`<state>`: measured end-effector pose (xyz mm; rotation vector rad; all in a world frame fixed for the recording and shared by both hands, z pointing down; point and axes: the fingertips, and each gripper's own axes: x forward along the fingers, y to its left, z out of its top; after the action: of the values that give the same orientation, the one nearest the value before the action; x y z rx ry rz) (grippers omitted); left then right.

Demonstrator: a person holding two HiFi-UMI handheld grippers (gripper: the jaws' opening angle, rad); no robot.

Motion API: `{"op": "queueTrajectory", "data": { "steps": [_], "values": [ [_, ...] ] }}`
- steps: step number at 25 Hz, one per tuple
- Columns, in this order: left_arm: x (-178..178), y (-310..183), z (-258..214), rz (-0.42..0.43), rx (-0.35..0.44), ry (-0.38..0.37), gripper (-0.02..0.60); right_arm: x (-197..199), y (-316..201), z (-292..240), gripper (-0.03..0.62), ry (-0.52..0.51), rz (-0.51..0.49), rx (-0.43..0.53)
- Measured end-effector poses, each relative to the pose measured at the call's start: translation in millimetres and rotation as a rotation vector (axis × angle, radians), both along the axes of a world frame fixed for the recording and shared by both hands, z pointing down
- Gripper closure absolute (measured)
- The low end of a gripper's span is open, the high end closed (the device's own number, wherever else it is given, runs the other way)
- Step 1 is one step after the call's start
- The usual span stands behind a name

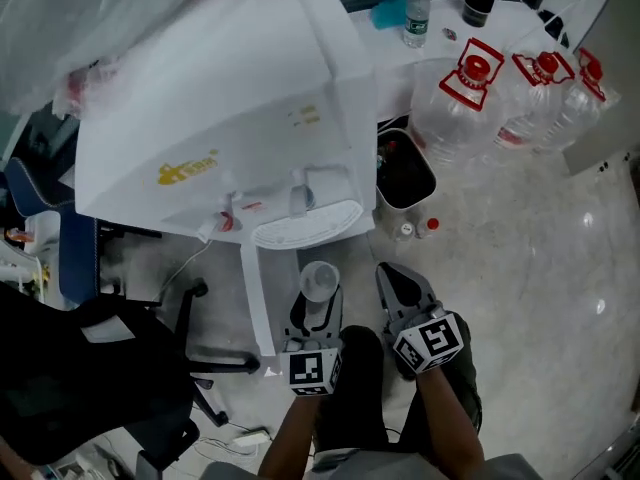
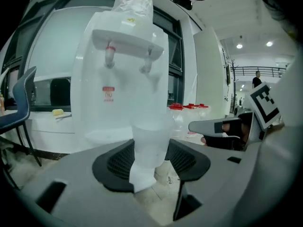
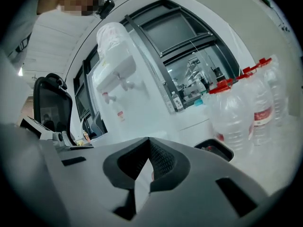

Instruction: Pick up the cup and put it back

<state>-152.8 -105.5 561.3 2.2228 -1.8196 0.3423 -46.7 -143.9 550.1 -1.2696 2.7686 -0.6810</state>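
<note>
1. The cup, clear plastic and upright with its open mouth up, sits between the jaws of the left tongs. It is held in the air just short of the drip tray.
2. In the left gripper view the cup stands in the gap of the left tongs. The two black ribbed pads are closed against its lower sides, spread about as wide as the cup's body.
3. The person's left forearm comes up from the bottom edge of the head view. It holds its tongs level, pointing forward at the water dispenser.
4. The right tongs hang just beside the left, a little further right and angled slightly outward, on the right forearm. In the right gripper view the right tongs have their jaw tips together, with nothing between them.
5. The water dispenser is white, with two taps under its overhang, straight ahead of the cup.
6. To the dispenser's right a black bin stands on the pale floor. Beyond it are several large clear water jugs with red caps.
7. A dark office chair sits at the lower left.
</note>
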Motion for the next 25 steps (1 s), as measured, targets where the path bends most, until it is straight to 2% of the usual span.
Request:
{"op": "queueTrajectory", "data": {
  "steps": [8, 15, 20, 25],
  "values": [
    [17, 12, -201, 0.067, -0.008, 0.024, 0.353, 15, 29, -176, 0.583, 0.056, -0.040, -0.019],
    [17, 38, -378, 0.130, 0.036, 0.015, 0.351, 3, 60, -344, 0.583, 0.054, -0.051, 0.034],
    [11, 71, -454, 0.130, 0.051, -0.005, 0.353, -13, 95, -422, 0.583, 0.030, -0.054, 0.060],
    [4, 105, -496, 0.140, 0.095, 0.000, 0.351, -23, 133, -453, 0.583, 0.008, -0.038, 0.066]
  ]
}}
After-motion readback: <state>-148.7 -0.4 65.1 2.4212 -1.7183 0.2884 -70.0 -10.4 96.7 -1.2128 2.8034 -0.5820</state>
